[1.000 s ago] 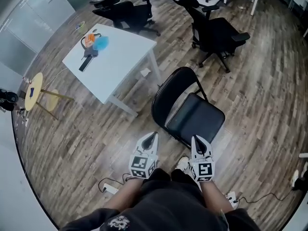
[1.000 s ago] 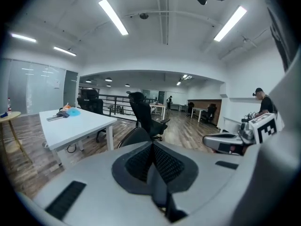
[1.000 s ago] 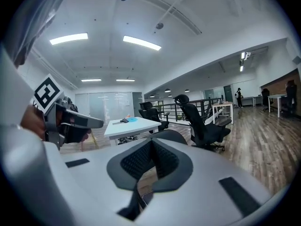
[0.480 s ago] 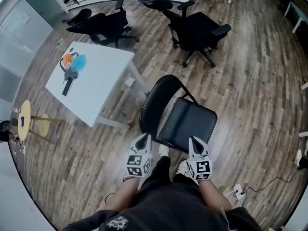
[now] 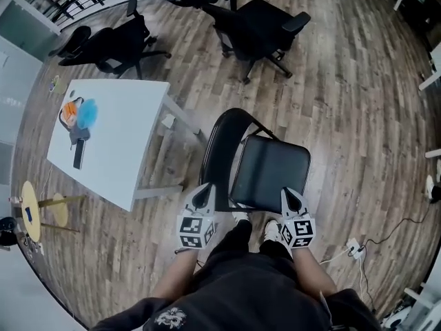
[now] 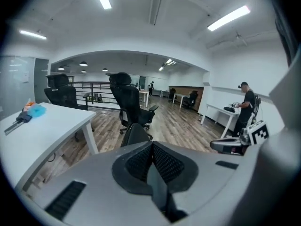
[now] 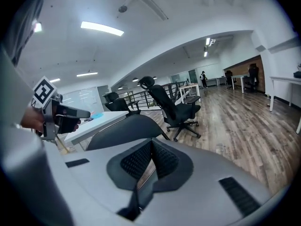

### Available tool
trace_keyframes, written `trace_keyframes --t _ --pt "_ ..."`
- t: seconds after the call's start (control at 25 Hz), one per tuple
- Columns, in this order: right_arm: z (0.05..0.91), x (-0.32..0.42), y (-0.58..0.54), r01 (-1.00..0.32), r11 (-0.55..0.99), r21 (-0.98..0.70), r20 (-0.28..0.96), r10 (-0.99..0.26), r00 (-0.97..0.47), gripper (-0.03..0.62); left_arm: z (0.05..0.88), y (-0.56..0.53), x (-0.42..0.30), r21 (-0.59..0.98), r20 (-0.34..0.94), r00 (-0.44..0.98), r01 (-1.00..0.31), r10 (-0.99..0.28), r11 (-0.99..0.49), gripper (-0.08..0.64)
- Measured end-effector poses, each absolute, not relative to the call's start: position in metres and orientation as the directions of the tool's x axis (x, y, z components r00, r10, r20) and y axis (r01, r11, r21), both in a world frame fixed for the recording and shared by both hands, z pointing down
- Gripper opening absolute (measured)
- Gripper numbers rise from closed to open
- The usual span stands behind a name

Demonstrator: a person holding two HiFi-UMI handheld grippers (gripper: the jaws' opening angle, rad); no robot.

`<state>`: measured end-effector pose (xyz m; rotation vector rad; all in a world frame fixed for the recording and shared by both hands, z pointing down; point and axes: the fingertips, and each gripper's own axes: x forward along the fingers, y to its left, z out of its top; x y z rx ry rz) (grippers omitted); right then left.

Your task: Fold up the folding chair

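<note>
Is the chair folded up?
No, the head view shows the chair standing open on the floor with its seat level.

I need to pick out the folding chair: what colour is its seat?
Black. The seat shows best in the head view.

Folding chair (image 5: 270, 167) just right of the table (image 5: 131, 143), office chairs (image 5: 258, 23) beyond them both.

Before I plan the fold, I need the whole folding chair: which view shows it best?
The head view: the folding chair shows almost whole, unfolded. Both gripper views catch only its backrest top.
</note>
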<state>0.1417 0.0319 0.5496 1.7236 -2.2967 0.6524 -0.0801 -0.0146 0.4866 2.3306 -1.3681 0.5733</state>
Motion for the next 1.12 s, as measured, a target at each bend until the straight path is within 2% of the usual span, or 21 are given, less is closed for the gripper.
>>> trace_keyframes --t 0.24,0.48,0.64,0.68,0.72,0.76,0.84,0.92,1.0,1.12 --pt "0.592 0.176 0.045 -0.962 0.153 -0.227 0.488 -0.837 -0.249 0.014 0.502 -0.045 -0.099 0.074 0.59 0.427 -0.873 -0.685 -0.481 0.006" --pt "0.638 0.213 0.063 -0.955 0.073 -0.287 0.545 -0.807 -0.225 0.014 0.53 -0.06 -0.114 0.022 0.669 0.324 -0.908 -0.669 -0.418 0.006" --pt "0.673 0.233 0.069 -0.931 0.069 -0.359 0.556 -0.785 -0.273 0.015 0.549 -0.066 -0.113 0.009 0.727 0.281 -0.917 -0.627 -0.4 0.139" --pt "0.682 0.239 0.07 -0.918 0.063 -0.392 0.555 -0.779 -0.291 0.039 0.554 -0.066 -0.111 0.007 0.74 0.273 -0.917 -0.615 -0.398 0.171" --pt "0.692 0.245 0.071 -0.903 0.05 -0.426 0.555 -0.774 -0.304 0.141 0.56 -0.066 -0.109 0.006 0.752 0.267 -0.917 -0.603 -0.398 0.194" --pt "0.704 0.252 0.073 -0.892 0.029 -0.451 0.559 -0.77 -0.308 0.203 0.566 -0.066 -0.106 0.009 0.763 0.263 -0.917 -0.59 -0.398 0.209" --pt "0.733 0.266 0.081 -0.882 -0.022 -0.471 0.588 -0.753 -0.295 0.25 0.578 -0.067 -0.102 0.024 0.785 0.26 -0.92 -0.562 -0.392 0.229" --pt "0.764 0.277 0.093 -0.868 -0.069 -0.491 0.623 -0.724 -0.295 0.272 0.59 -0.066 -0.099 0.05 0.81 0.252 -0.929 -0.529 -0.367 0.235" --pt "0.795 0.286 0.105 -0.845 -0.095 -0.526 0.647 -0.69 -0.325 0.341 0.602 -0.066 -0.099 0.067 0.828 0.239 -0.94 -0.507 -0.333 0.235" --pt "0.843 0.299 0.113 -0.814 -0.129 -0.566 0.666 -0.653 -0.36 0.381 0.619 -0.075 -0.1 0.086 0.832 0.239 -0.947 -0.501 -0.308 0.235"
